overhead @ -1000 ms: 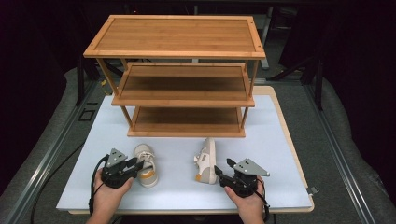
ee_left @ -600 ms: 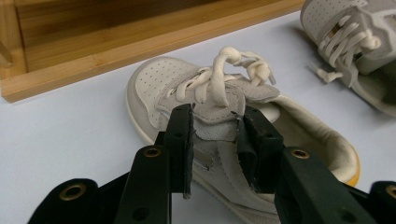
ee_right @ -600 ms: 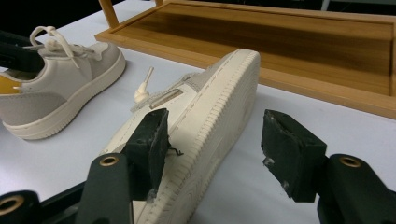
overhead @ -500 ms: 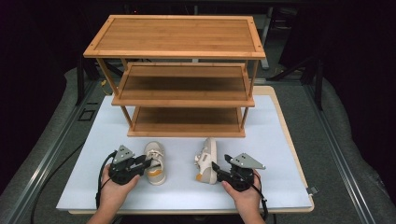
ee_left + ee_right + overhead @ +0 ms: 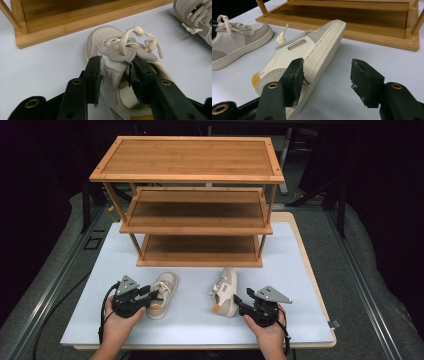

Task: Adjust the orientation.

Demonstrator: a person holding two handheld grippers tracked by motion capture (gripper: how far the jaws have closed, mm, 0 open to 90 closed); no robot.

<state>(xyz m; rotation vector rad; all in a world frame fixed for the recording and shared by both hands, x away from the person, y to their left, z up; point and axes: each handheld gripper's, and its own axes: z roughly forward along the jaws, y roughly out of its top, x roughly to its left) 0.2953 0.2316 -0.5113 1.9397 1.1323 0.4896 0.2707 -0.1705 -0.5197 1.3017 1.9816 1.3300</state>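
Note:
Two small cream sneakers lie on the white board (image 5: 280,270) in front of a wooden shelf rack (image 5: 200,212). The left sneaker (image 5: 164,292) (image 5: 117,42) stands upright with its laces tied. My left gripper (image 5: 153,296) (image 5: 115,66) straddles its side wall, one jaw outside and one inside the opening. The jaws have just been opening and a gap shows at the pads. The right sneaker (image 5: 226,290) (image 5: 312,50) lies on its side. My right gripper (image 5: 238,302) (image 5: 327,67) is open wide at its heel, the left jaw against the ribbed sole.
The rack has three bare wooden tiers, and its bottom tier (image 5: 362,22) sits just beyond the shoes. A person's hands hold both grippers at the board's near edge (image 5: 200,342). Grey padding and a metal rail (image 5: 55,280) flank the board.
The left sneaker has shifted slightly to the right with my left gripper at it. The right gripper and the sneaker on its side have barely moved.

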